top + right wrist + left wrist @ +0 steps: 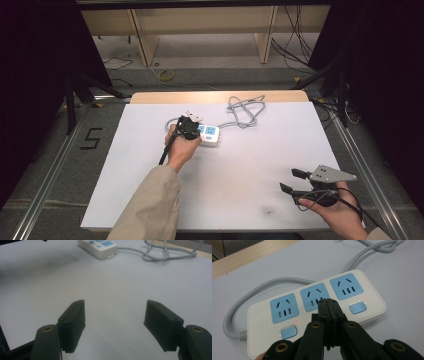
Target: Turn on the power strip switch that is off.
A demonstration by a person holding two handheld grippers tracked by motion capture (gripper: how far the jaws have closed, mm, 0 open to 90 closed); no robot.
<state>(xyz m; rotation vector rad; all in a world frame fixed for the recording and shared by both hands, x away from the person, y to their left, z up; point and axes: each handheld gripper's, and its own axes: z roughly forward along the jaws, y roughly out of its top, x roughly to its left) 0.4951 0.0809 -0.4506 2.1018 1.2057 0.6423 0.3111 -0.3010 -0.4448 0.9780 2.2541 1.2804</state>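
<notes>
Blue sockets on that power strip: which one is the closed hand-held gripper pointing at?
The middle socket of three: the left hand-held gripper, jaws shut, has its tips right over it.

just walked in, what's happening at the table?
A person is working a white power strip with the left tool. Its jaws are closed together, tip over the strip's middle blue socket, near where the middle switch would be. Small red lights glow beside the two visible blue switches. The right tool hangs open over bare white table, holding nothing. The strip's grey cord lies looped at the far edge.
</notes>
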